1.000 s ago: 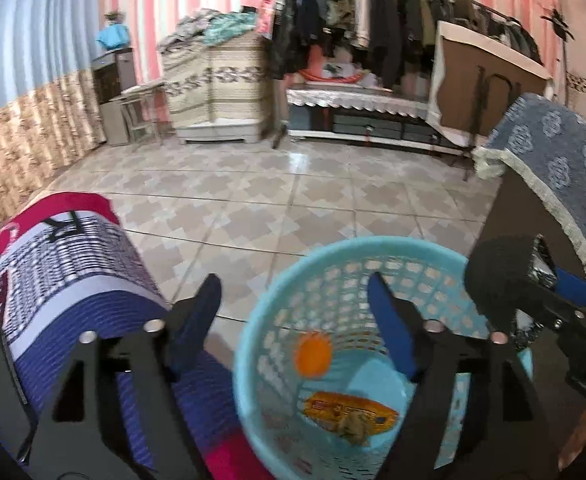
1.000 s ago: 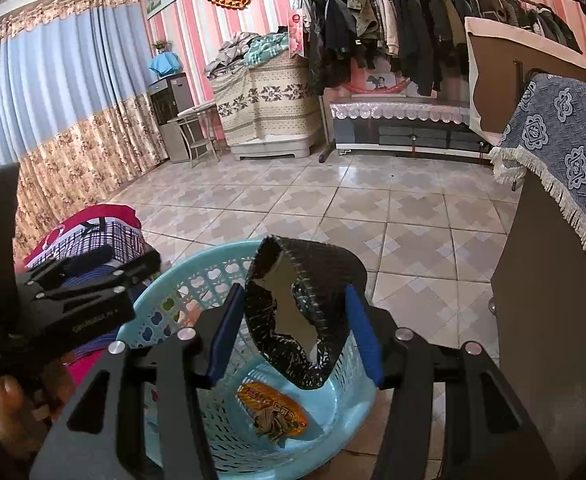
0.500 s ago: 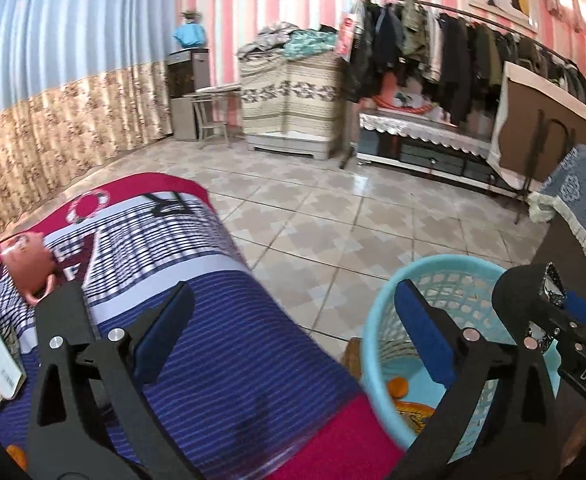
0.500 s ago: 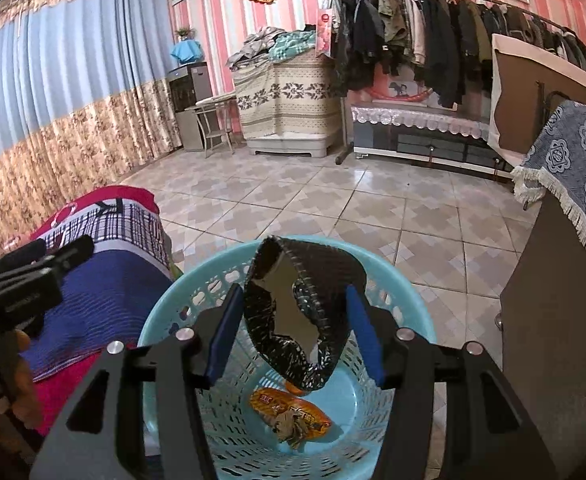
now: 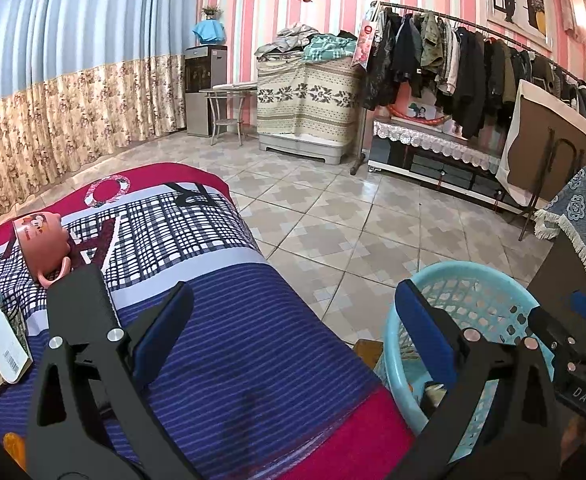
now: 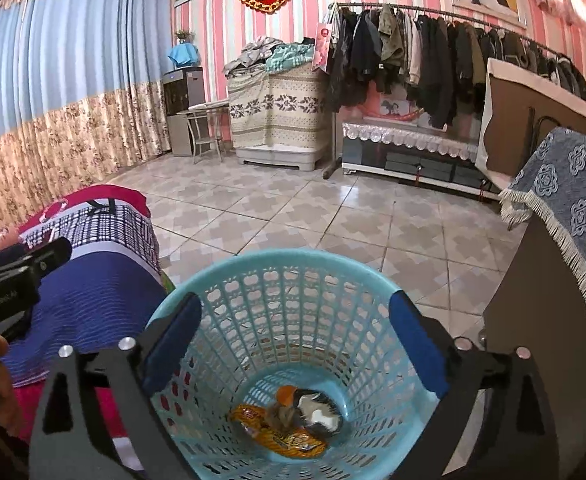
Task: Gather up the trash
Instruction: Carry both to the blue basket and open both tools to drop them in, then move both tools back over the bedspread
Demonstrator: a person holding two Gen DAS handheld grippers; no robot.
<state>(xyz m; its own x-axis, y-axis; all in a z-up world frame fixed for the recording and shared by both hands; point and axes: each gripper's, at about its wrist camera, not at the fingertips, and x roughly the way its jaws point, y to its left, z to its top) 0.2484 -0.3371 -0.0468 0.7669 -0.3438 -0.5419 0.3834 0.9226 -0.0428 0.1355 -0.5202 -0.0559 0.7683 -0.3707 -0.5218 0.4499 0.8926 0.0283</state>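
The right tool (image 6: 293,344) hangs over the mouth of the blue basket (image 6: 229,276), its jaws having just swung wide apart with nothing between them; it is there because the basket is the drop point, and the black-and-silver wrapper (image 6: 319,408) now lies at the bottom, touching an orange snack packet (image 6: 281,438) and a small orange scrap whose nature is hard to tell through the blur. The basket stands on the tiled floor, just beside the foot corner of the bed (image 5: 229,344), near enough that either hand can reach it.

The left tool (image 5: 293,340) has its jaws fully apart and empty too, and points across the bed's blue-striped end toward the left edge; I judge it is lined up for the next pick. There, at the bed's left edge, lies a white packet (image 5: 3,344) on some crumpled wrappers, likely the remaining trash; a pink cup (image 5: 43,246) lies on its side further up the checked part of the cover, and probably is not rubbish.
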